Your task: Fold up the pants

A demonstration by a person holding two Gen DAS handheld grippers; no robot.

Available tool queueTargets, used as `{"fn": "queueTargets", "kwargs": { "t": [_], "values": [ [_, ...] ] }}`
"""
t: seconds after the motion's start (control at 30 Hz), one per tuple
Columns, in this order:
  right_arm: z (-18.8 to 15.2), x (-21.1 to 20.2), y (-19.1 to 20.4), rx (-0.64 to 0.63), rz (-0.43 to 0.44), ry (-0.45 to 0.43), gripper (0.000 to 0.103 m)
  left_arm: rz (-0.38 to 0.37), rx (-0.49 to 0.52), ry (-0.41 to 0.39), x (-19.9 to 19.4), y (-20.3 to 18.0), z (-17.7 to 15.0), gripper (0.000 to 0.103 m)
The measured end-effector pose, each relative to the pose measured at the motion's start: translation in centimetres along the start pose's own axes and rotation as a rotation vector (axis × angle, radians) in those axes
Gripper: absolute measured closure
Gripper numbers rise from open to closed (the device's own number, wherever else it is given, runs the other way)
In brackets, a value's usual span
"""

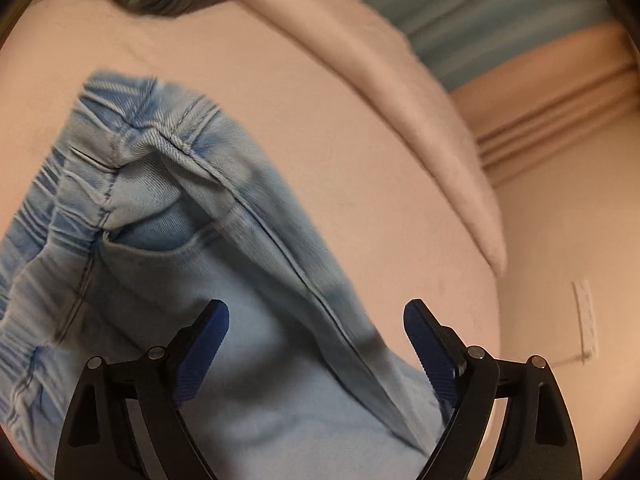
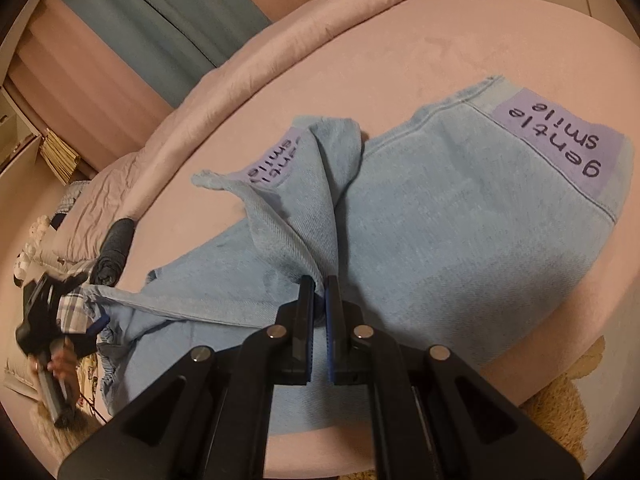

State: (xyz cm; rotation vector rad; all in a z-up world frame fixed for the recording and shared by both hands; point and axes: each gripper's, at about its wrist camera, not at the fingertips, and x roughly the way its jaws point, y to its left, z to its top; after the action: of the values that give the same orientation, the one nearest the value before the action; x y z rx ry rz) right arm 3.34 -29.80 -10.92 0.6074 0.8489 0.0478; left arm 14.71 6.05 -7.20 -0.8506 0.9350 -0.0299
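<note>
My left claw (image 1: 316, 320) is standing wide, released, its pads touching nothing; the pants' (image 1: 168, 216) waistband end is lying just below and ahead of it on the bed (image 1: 320, 128). My right claw (image 2: 318, 300) is clenching a bunched fold of the pants, whose legs are stretching away from it toward the labelled hems.

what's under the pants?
Pink bedsheet shows all around the pants, so they lie on it. Anything directly beneath the denim is covered. Right gripper pinches one fold.
</note>
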Motion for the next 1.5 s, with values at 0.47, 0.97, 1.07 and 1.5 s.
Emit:
{"fn": "queueTargets", "kwargs": {
  "t": [0.47, 0.97, 1.07, 1.5],
  "values": [
    [2.3, -3.9, 0.9, -0.082, 0.003, -0.109, 0.097, -0.215, 0.102, -0.053, -10.6, 2.1, -8.4, 0.090],
    [0.4, -1.8, -1.6, -0.049, -0.084, 0.011, 0.095, 0.025, 0.112, 0.089, -6.5, 6.5, -14.3, 0.090],
    [0.2, -2.0, -1.2, -0.067, -0.101, 0.010, 0.095, 0.014, 0.104, 0.082, -7.6, 6.5, -14.4, 0.089],
    [0.3, -1.8, -0.6, -0.084, -0.130, 0.011, 0.092, 0.008, 0.021, 0.059, -11.4, 7.4, -13.0, 0.083]
  ]
}}
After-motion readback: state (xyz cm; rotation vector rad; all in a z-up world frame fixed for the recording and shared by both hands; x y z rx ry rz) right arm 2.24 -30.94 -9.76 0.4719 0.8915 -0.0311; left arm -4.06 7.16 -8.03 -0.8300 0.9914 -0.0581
